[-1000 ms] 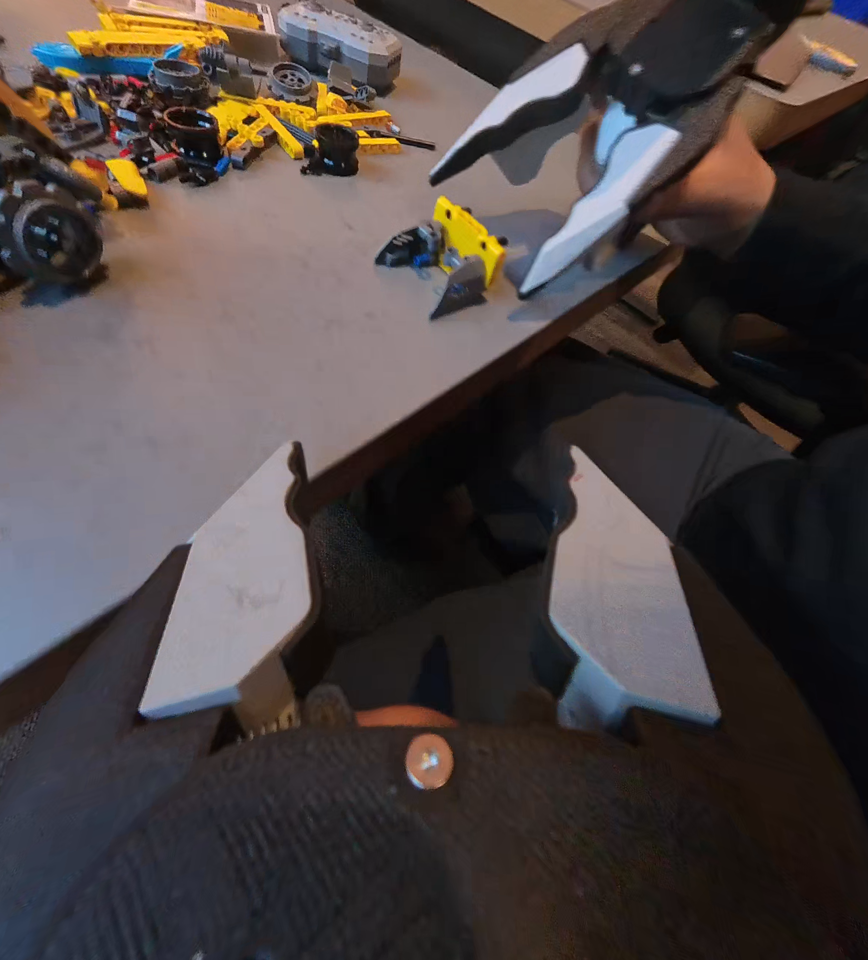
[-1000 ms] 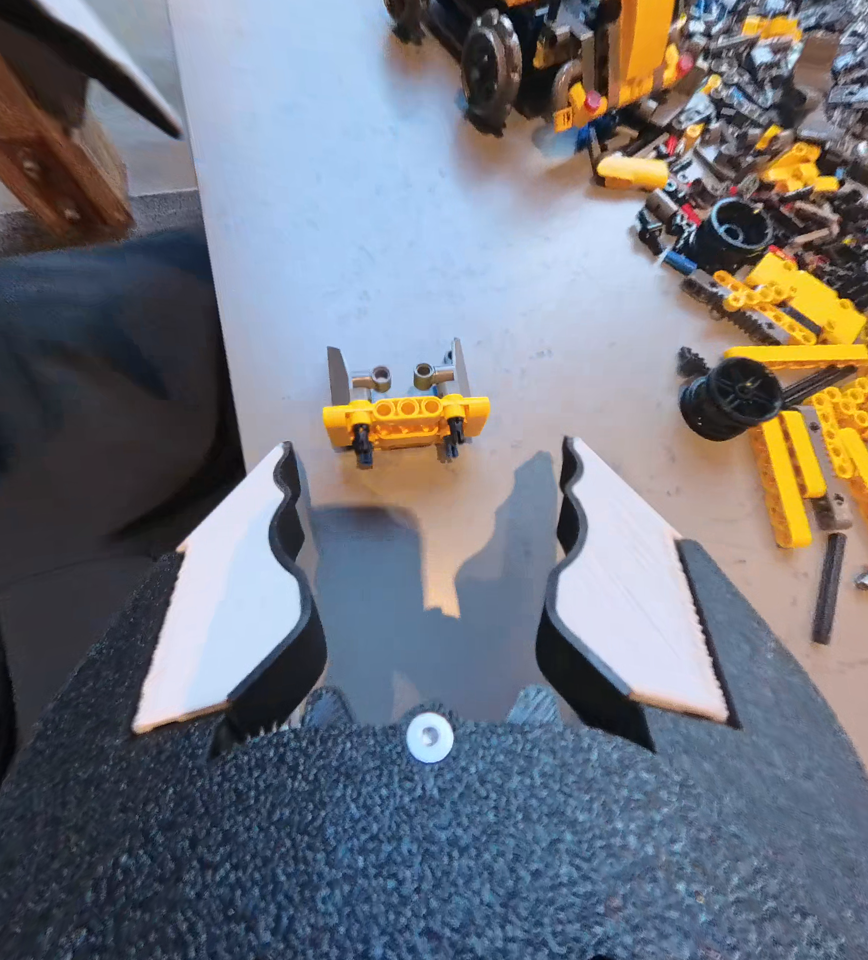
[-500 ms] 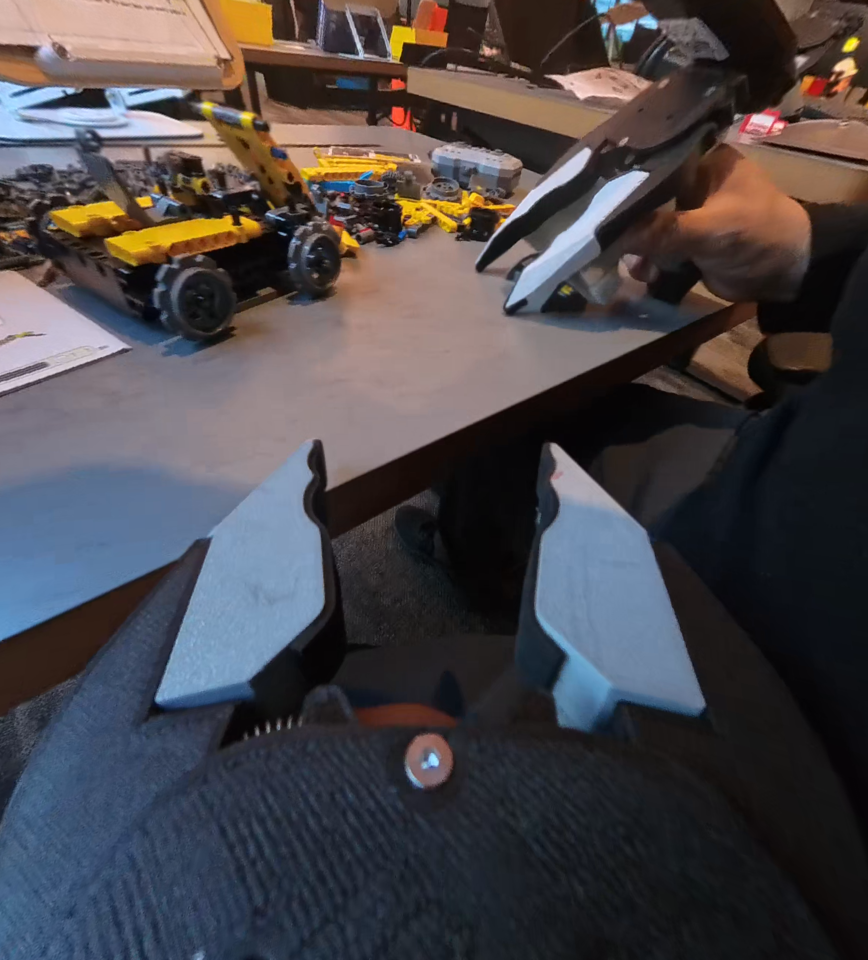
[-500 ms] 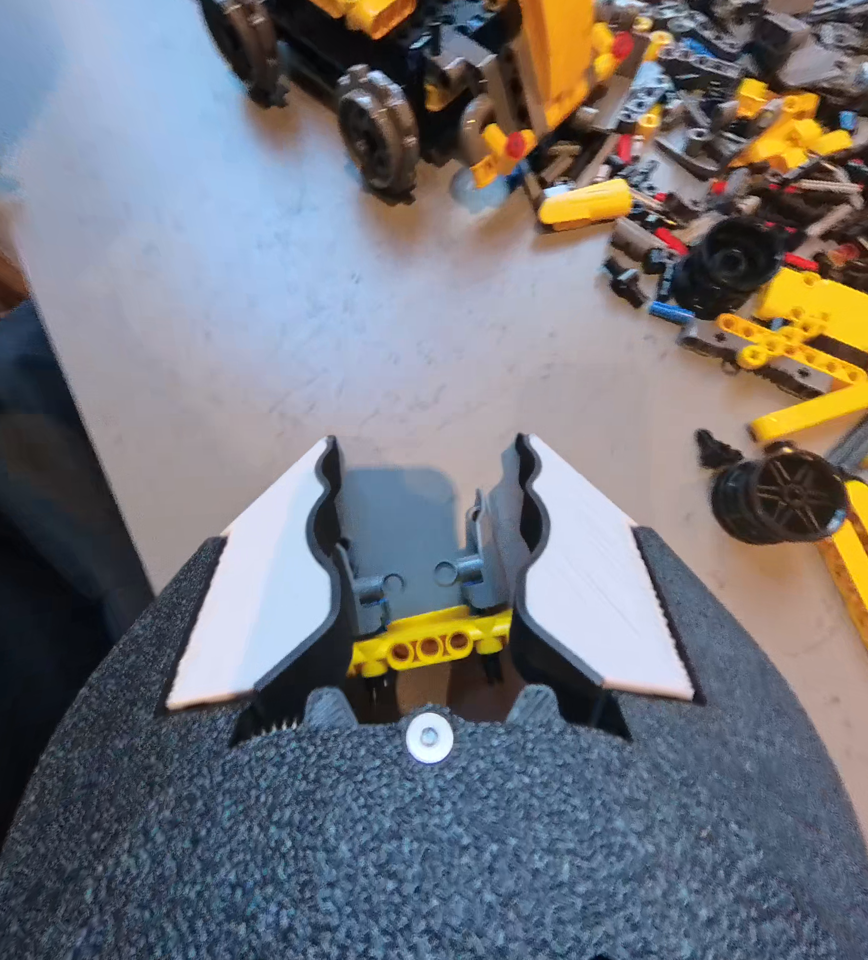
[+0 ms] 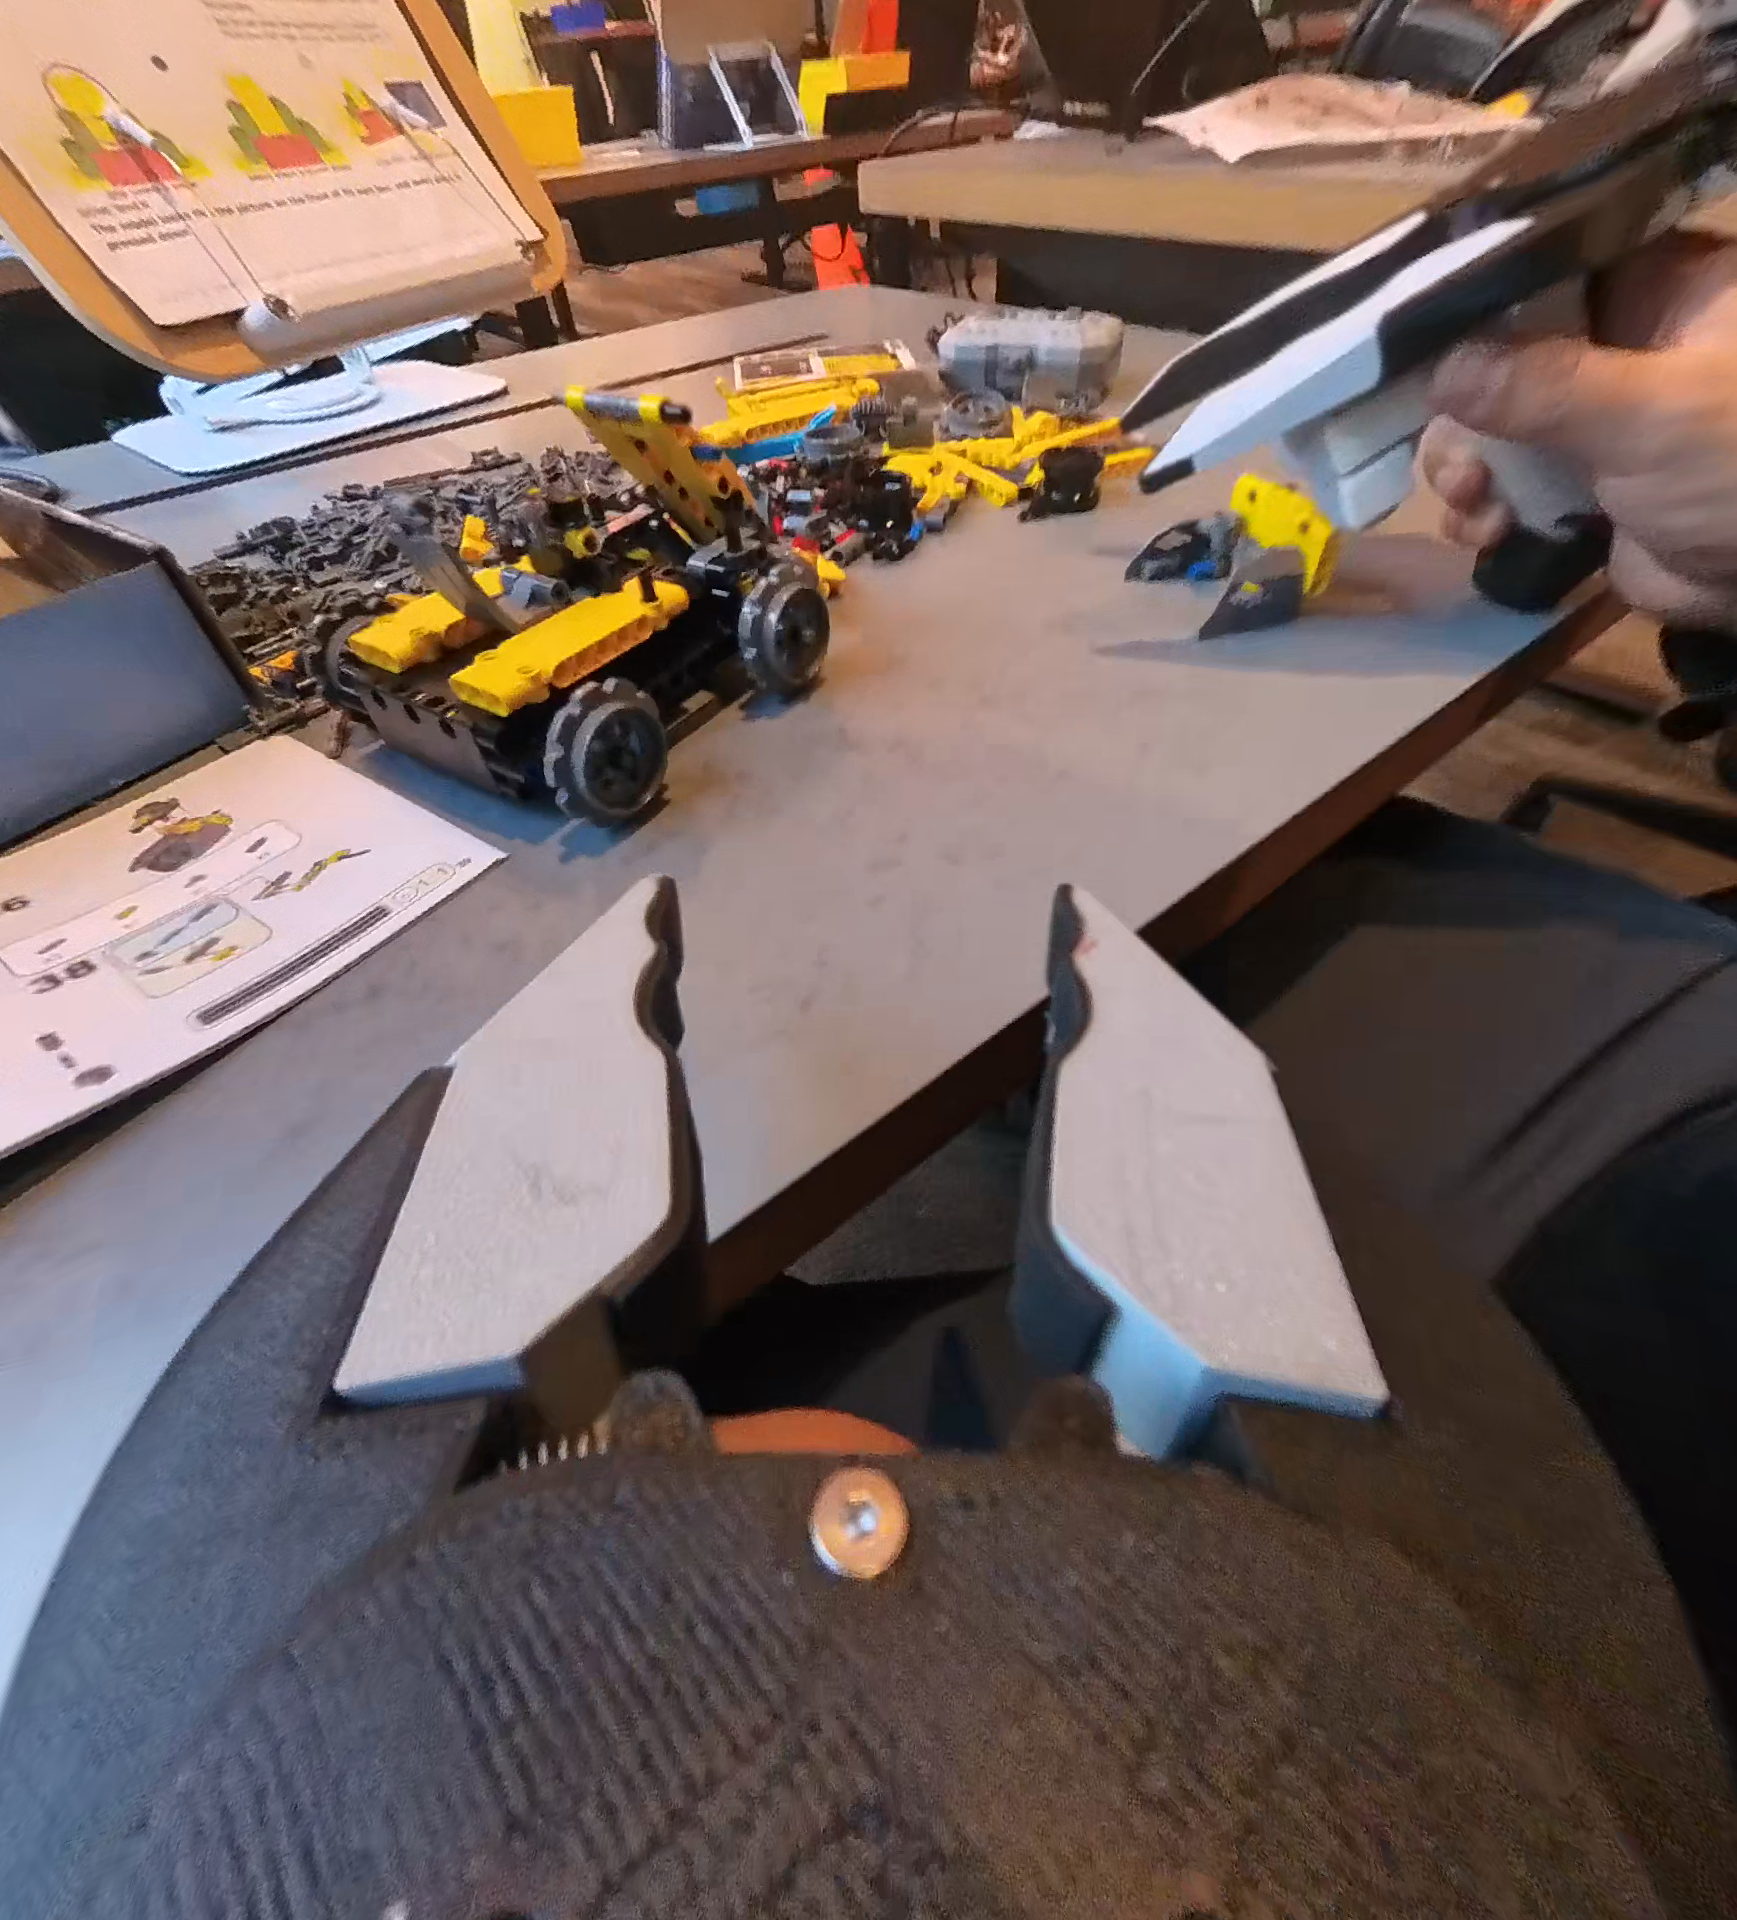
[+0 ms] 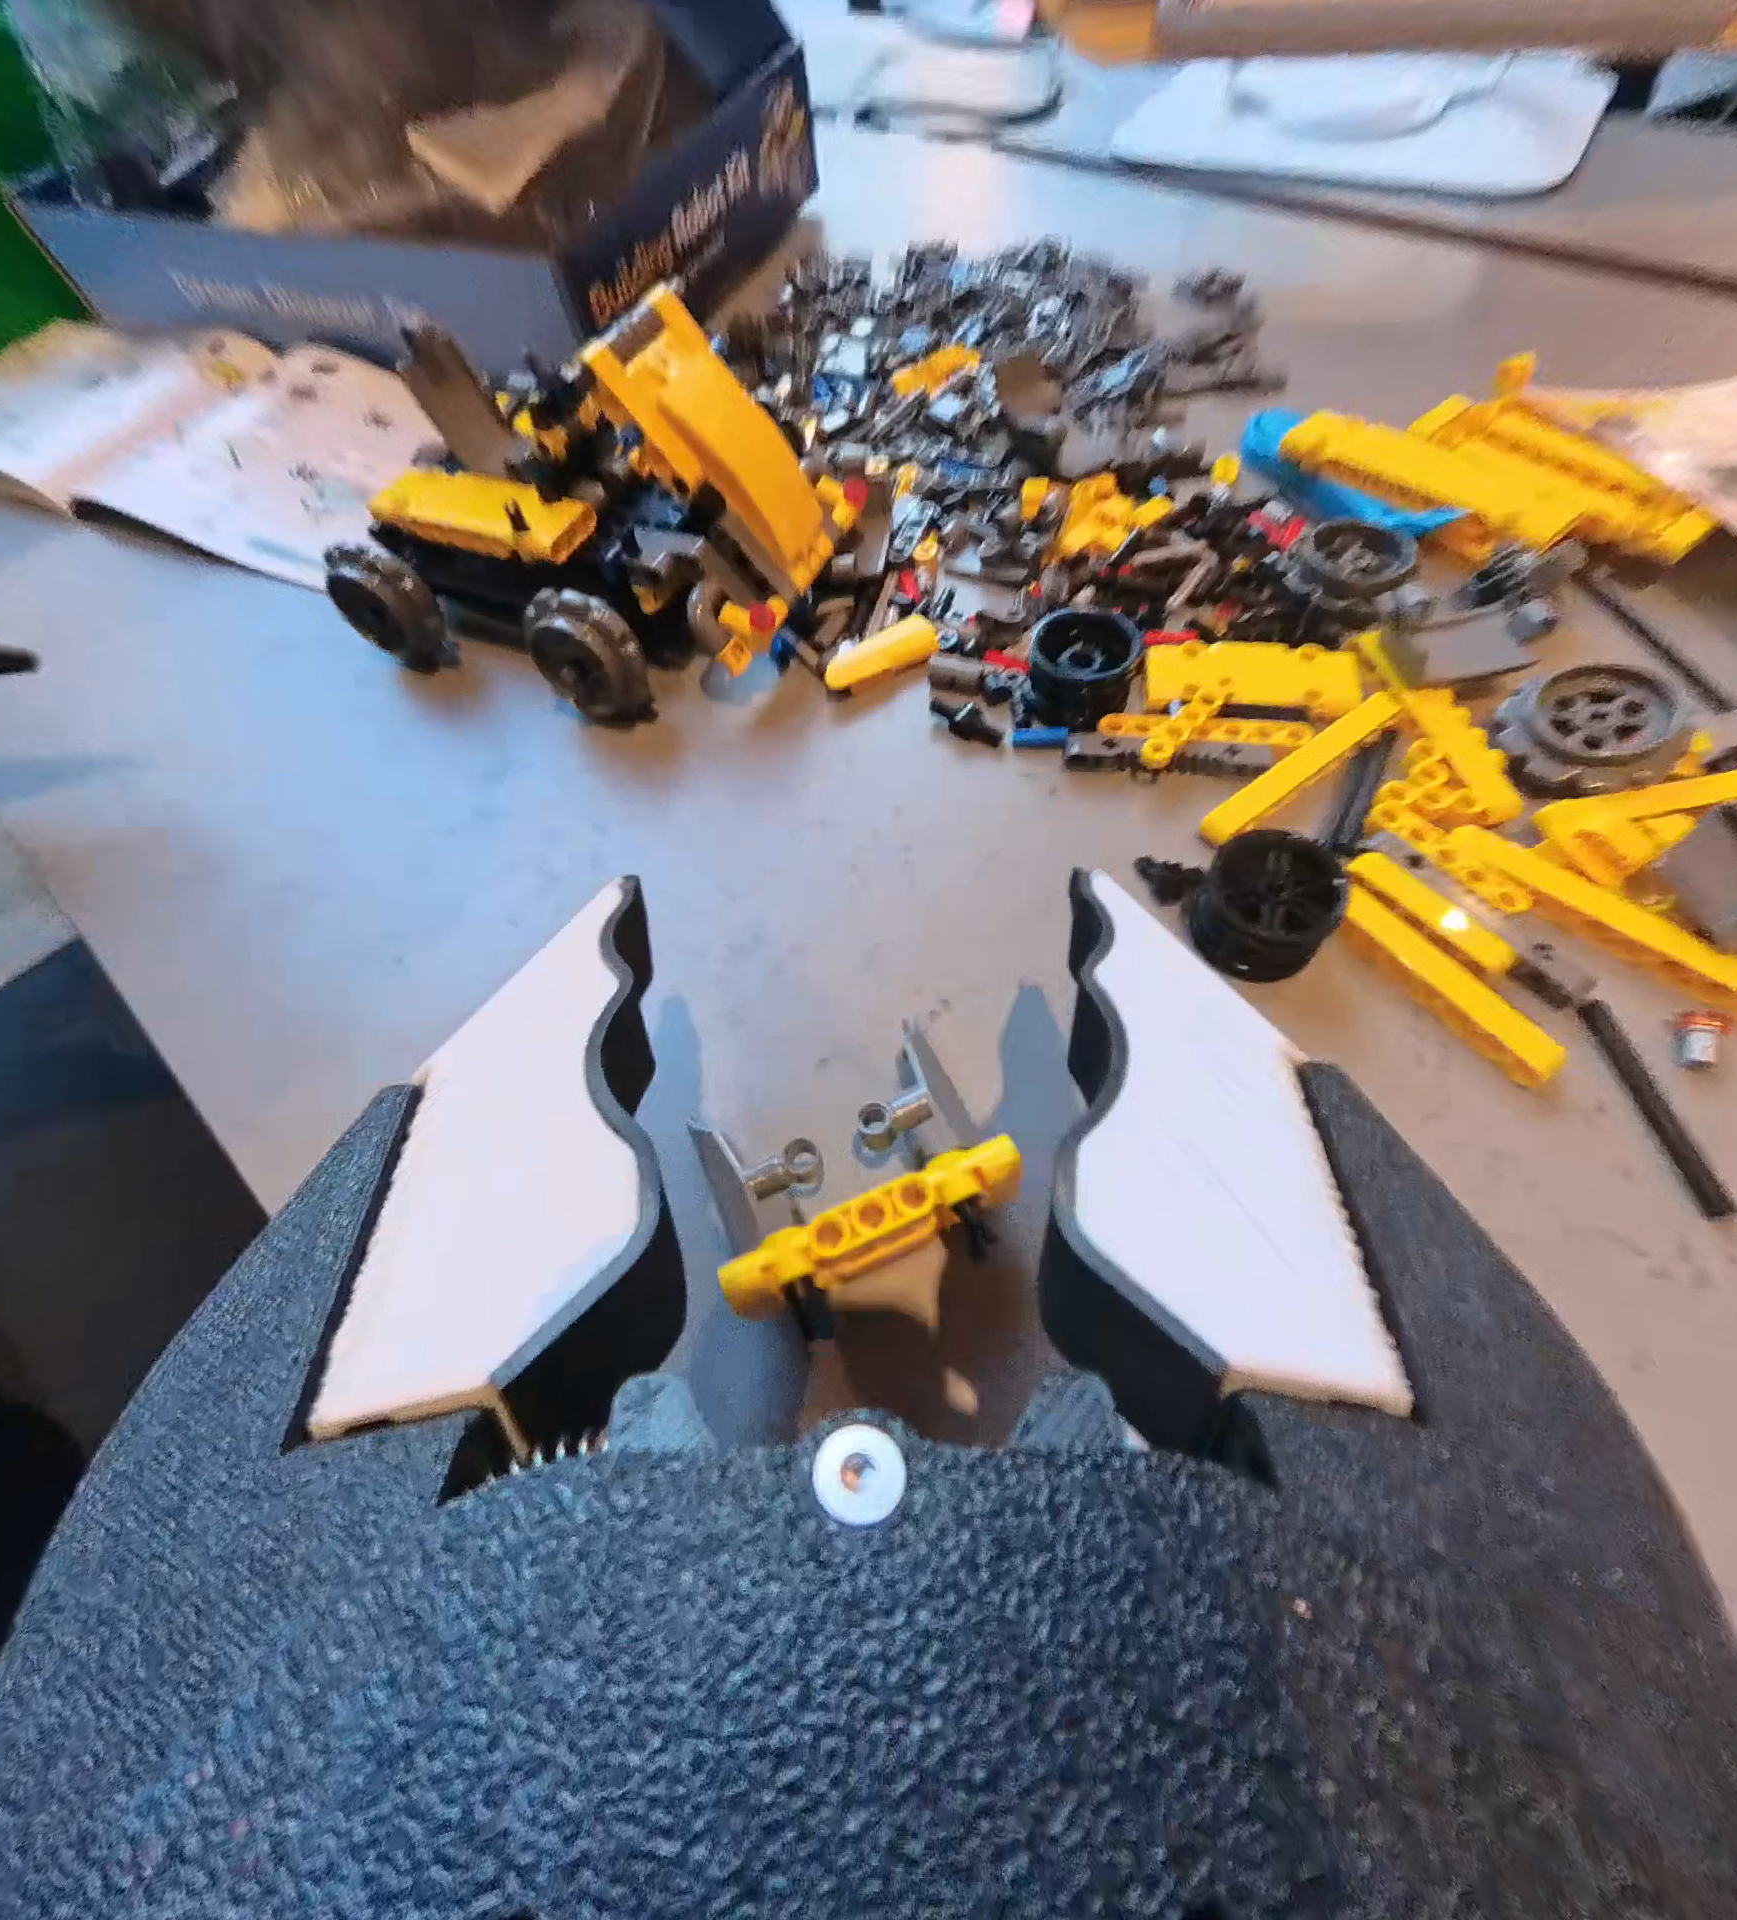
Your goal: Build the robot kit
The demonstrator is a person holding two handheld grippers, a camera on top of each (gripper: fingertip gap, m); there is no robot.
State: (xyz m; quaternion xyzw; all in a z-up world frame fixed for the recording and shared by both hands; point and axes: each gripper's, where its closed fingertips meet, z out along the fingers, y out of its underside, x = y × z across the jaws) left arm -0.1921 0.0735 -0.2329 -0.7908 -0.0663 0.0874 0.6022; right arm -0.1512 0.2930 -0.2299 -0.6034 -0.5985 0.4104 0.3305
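Right gripper (image 6: 859,935): jaws wide, gripping nothing, straddling a small yellow-and-grey brick assembly (image 6: 869,1221) lying free on the table (image 6: 324,862) near its front edge | left gripper (image 5: 859,966): jaws parted, empty, off the table edge | beyond: half-built yellow vehicle (image 5: 573,634), loose parts pile (image 6: 1363,727), instruction booklet (image 5: 116,935).

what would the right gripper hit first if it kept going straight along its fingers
Probably the small yellow-and-grey brick assembly lying on the grey table between the open right gripper fingers; depth is unclear.
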